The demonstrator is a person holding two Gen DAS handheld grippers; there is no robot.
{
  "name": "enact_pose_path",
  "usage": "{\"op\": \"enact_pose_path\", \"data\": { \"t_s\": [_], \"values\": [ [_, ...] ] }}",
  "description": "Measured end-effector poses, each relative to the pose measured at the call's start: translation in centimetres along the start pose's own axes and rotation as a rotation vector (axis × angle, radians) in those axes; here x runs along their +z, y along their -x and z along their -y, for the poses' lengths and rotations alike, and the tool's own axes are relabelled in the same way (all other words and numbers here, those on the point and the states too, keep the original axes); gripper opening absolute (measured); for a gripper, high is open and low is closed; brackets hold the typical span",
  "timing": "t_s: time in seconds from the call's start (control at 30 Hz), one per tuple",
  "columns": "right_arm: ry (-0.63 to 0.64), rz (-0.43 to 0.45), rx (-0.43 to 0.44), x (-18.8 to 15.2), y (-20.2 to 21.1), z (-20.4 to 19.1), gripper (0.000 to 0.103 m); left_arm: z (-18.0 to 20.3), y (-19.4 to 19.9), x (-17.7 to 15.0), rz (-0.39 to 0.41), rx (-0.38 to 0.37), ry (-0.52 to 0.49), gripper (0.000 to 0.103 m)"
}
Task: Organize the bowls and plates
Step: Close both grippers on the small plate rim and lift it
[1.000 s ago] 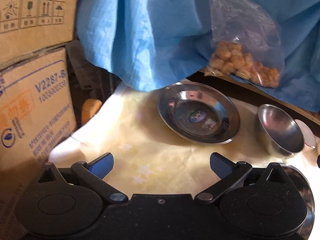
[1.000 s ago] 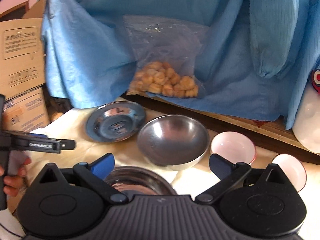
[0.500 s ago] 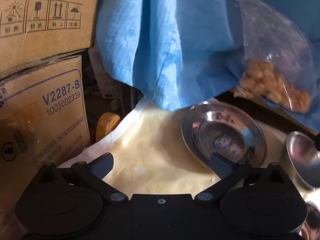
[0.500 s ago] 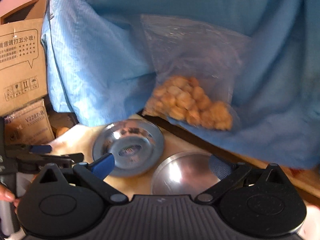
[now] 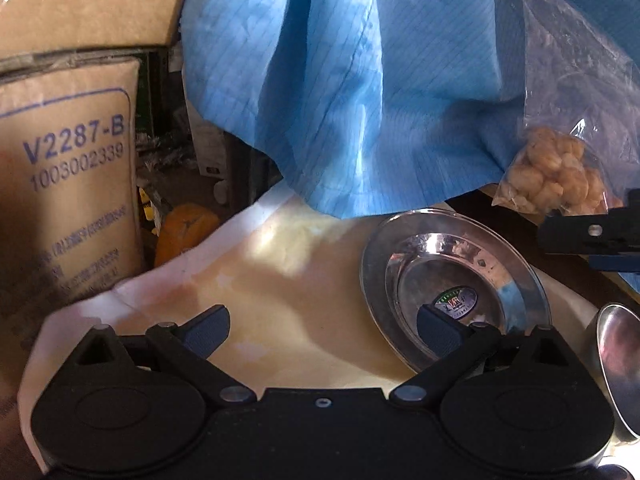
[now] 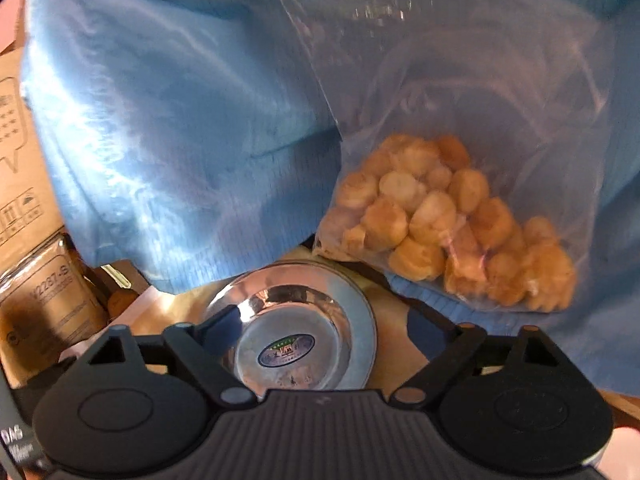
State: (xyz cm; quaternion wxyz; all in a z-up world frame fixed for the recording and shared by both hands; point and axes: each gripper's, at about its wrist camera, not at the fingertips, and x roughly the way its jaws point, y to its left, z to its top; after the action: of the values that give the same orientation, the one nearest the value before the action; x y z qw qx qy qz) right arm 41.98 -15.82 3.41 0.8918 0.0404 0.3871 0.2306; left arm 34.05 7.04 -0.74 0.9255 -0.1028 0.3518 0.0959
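The steel plate (image 5: 454, 280) you are working toward lies flat on the pale yellow cloth (image 5: 280, 300) that covers the surface, its round sticker facing up in the middle of the well. Your right gripper (image 6: 318, 330) hangs right over it: in the right wrist view the plate (image 6: 296, 320) sits between the two blue pads, which are apart and closing, with neither pad touching the rim so far as you can see. Your left gripper (image 5: 324, 326) is also spread wide and closing, with only bare cloth between its fingers; its right finger overlaps the plate's near edge in the picture, though contact cannot be told. Just beside the plate, at the right edge of the left wrist view, you have a steel bowl (image 5: 618, 364), cut off by the frame. Behind the plate a clear bag of golden puffed snacks (image 6: 452, 220) rests against a hanging blue fabric (image 5: 360, 80). To the left stand stacked cardboard boxes (image 5: 68, 200) with printed codes.
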Motion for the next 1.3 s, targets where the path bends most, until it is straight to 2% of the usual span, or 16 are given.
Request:
{"op": "enact_pose_path", "data": {
  "t_s": [0.27,0.4,0.6,0.8,1.13,1.23,1.3],
  "values": [
    [0.019,-0.056,-0.084,-0.7,-2.9,-0.4,0.072,-0.1,-0.3,-0.3,-0.010,-0.006,0.020,0.084],
    [0.025,-0.081,-0.125,-0.9,-4.3,-0.7,0.061,0.0,-0.6,0.0,-0.012,-0.017,0.016,0.078],
    [0.044,-0.114,-0.156,-1.2,-6.1,-1.2,0.050,0.2,-0.8,0.3,-0.012,-0.043,0.015,0.067],
    [0.047,-0.129,-0.175,-1.3,-7.3,-0.9,0.045,0.4,-0.7,0.4,-0.011,-0.065,-0.005,0.059],
    [0.046,-0.147,-0.183,-1.4,-7.8,-0.6,0.046,0.8,-0.9,0.5,-0.015,-0.119,-0.022,0.041],
    [0.045,-0.146,-0.189,-1.4,-8.0,-0.6,0.040,0.8,-1.0,0.5,-0.017,-0.126,-0.020,0.040],
    [0.048,-0.147,-0.187,-1.5,-8.2,-0.6,0.037,0.8,-1.2,0.6,-0.019,-0.137,-0.016,0.035]
  ]
}}
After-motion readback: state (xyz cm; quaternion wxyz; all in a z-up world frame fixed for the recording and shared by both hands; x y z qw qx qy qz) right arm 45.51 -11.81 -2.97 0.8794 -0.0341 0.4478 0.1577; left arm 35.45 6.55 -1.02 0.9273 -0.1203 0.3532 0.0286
